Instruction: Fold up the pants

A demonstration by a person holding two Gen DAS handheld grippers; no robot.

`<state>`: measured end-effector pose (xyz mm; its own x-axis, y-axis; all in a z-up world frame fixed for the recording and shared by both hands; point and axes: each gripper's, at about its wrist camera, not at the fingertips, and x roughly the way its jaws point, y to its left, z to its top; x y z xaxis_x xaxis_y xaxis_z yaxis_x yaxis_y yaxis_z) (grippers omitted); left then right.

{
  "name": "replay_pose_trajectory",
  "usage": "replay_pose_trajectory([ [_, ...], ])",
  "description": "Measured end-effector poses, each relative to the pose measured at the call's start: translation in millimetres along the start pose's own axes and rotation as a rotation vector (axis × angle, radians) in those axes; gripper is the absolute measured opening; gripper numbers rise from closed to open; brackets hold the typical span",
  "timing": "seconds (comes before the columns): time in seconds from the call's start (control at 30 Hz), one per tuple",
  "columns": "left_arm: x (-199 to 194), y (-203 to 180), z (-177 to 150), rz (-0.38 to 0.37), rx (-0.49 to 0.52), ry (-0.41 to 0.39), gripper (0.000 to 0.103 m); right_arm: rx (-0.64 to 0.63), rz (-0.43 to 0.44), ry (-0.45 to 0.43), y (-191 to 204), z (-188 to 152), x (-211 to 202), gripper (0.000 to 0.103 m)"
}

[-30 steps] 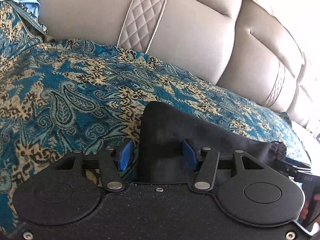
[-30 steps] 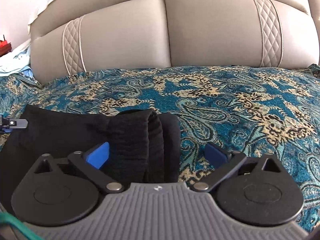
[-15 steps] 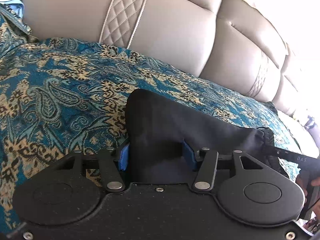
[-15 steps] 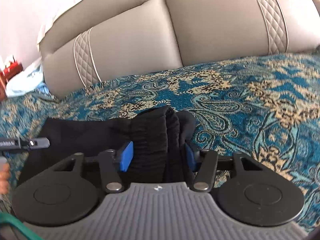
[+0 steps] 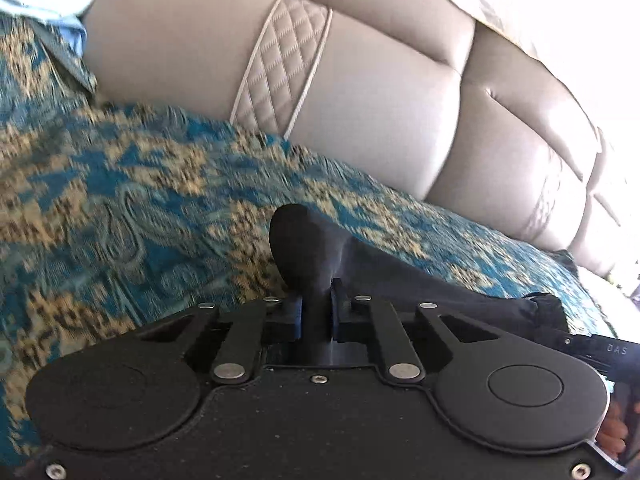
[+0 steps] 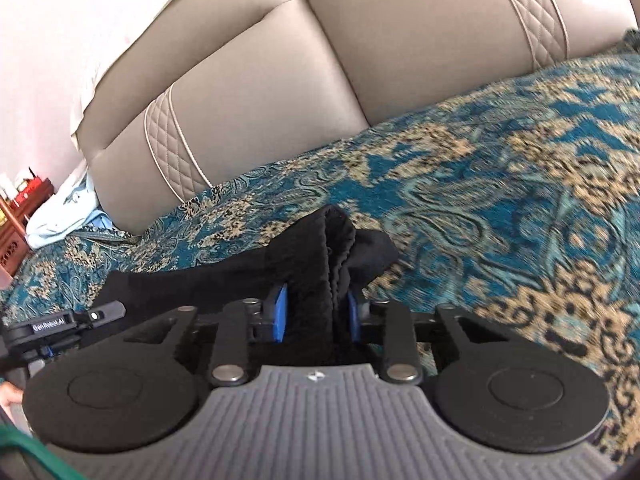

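Observation:
The black pants [image 5: 308, 244] hang stretched between my two grippers above a blue and gold paisley bedspread [image 5: 120, 208]. My left gripper [image 5: 316, 316] is shut on one end of the pants, which bunch up above its fingers. My right gripper [image 6: 316, 312] is shut on the thick ribbed end of the pants [image 6: 320, 248]. The right gripper shows at the right edge of the left wrist view [image 5: 592, 348], and the left gripper shows at the left of the right wrist view [image 6: 68, 322].
A beige padded headboard [image 5: 380, 92] runs along the back of the bed. A light blue cloth [image 6: 60, 216] lies at the far left by the headboard. A red-brown piece of furniture [image 6: 16, 216] stands beyond the bed's left edge.
Both grippers went from open around the pants to shut on them, then lifted the fabric off the bedspread; both views are now tilted and blurred by motion.

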<state>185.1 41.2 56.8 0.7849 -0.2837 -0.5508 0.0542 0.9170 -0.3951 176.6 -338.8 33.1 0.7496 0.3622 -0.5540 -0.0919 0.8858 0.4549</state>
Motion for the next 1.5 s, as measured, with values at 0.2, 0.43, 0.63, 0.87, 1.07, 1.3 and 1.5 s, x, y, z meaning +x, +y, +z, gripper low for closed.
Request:
replay_pose_trajectory([
  [0.2, 12.5, 9.5, 30.9, 0.064, 0.000, -0.032, 0.011, 0.027, 0.000, -0.021, 25.2, 14.0, 30.4, 0.026],
  [0.43, 45.2, 25.0, 83.0, 0.151, 0.014, -0.054, 0.011, 0.035, 0.014, -0.047, 58.7, 41.7, 76.7, 0.025],
  [0.63, 82.8, 29.1, 102.6, 0.205, 0.036, -0.028, 0.011, -0.041, -0.044, -0.045, 74.6, 52.3, 109.7, 0.026],
  [0.87, 105.1, 32.5, 90.9, 0.249, 0.085, 0.015, 0.022, -0.103, -0.111, -0.051, 73.6, 44.9, 115.2, 0.047],
  [1.07, 98.4, 22.3, 84.0, 0.325, 0.158, 0.048, 0.048, -0.225, -0.190, -0.080, 87.9, 36.4, 108.1, 0.071],
  [1.3, 76.0, 4.4, 61.9, 0.353, 0.196, 0.076, 0.065, -0.323, -0.260, -0.096, 101.5, 18.6, 85.6, 0.083],
  [1.5, 50.6, -7.8, 29.7, 0.361, 0.266, 0.099, 0.071, -0.315, -0.253, -0.068, 98.2, 2.1, 64.2, 0.087],
])
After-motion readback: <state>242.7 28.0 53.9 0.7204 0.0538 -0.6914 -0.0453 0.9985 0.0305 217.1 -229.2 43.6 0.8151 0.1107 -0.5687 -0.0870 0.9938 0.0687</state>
